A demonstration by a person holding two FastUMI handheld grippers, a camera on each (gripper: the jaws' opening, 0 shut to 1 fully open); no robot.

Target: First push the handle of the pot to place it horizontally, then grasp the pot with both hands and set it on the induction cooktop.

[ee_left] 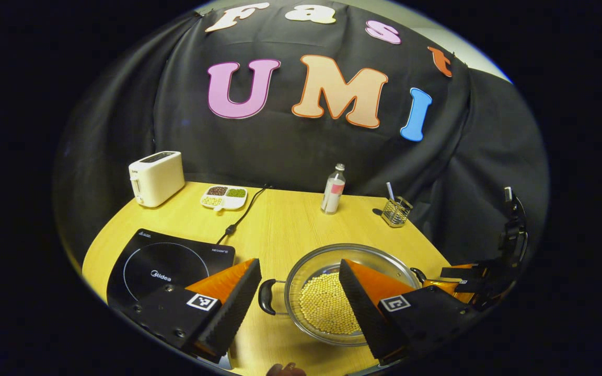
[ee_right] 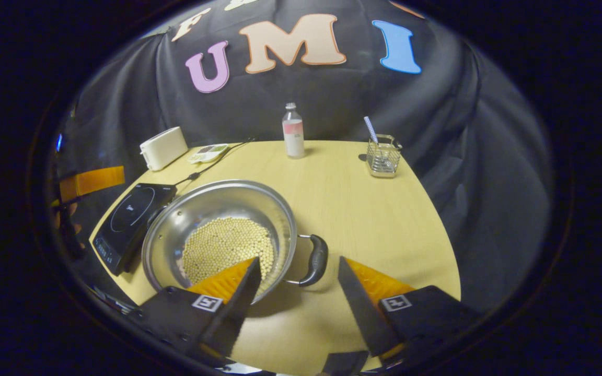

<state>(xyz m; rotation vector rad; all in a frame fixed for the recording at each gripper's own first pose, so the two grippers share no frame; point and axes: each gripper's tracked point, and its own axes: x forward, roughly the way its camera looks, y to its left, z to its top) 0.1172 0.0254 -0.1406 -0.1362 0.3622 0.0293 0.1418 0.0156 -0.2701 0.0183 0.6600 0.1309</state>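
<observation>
A steel pot (ee_left: 322, 261) holding yellow beans (ee_left: 324, 308) stands on the wooden table (ee_left: 290, 224), just right of the black induction cooktop (ee_left: 165, 266). My left gripper (ee_left: 299, 266) is open, and the pot's black left handle (ee_left: 267, 296) lies between its fingers, untouched. In the right gripper view the pot (ee_right: 217, 209) sits beside the cooktop (ee_right: 128, 219). My right gripper (ee_right: 298, 263) is open around the pot's right handle (ee_right: 315, 260) without pressing it. The right gripper (ee_left: 468, 279) also shows past the pot's far side.
Along the back of the table stand a white toaster (ee_left: 155, 177), a divided dish of grains (ee_left: 223, 197), a small bottle (ee_left: 333, 190) and a glass holder with a straw (ee_left: 396, 211). The cooktop's cord (ee_left: 243, 214) runs backward. Table edges curve close on both sides.
</observation>
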